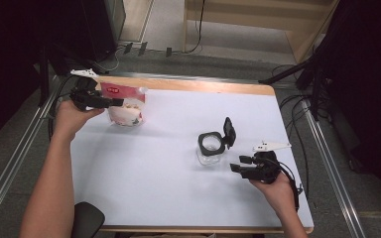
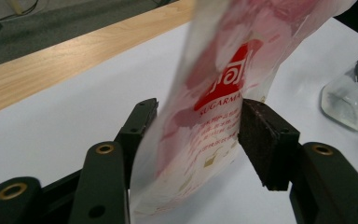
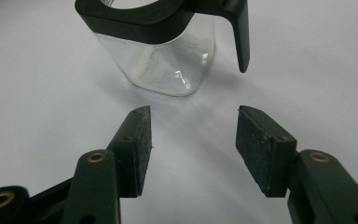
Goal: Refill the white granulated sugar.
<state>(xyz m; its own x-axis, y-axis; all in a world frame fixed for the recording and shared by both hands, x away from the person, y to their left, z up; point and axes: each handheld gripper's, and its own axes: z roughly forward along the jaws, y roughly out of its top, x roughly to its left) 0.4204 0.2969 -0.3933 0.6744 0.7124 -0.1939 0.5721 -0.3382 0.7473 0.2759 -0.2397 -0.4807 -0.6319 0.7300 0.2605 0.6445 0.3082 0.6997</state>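
Observation:
A red and white stand-up pouch (image 1: pixel 126 106) stands at the far left of the white table (image 1: pixel 144 163). My left gripper (image 1: pixel 116 102) reaches it from the left. In the left gripper view the pouch (image 2: pixel 214 93) leans between the jaws of my left gripper (image 2: pixel 198 123), which stand wide apart with both pads at its edges. A clear glass jar (image 1: pixel 211 147) with a black collar and its flip lid (image 1: pixel 229 132) raised stands right of centre. My right gripper (image 1: pixel 235 165) is open just in front of it. The jar (image 3: pixel 163 56) lies a short way beyond my right gripper (image 3: pixel 193 135), apart from it.
The jar (image 2: pixel 349 100) also sits at the right edge of the left gripper view. A bare wooden strip (image 1: pixel 203 87) runs along the table's far edge. Metal rails (image 1: pixel 327 163) flank both sides, with stands and cables beyond. A dark round object (image 1: pixel 87 218) pokes in at the near left edge.

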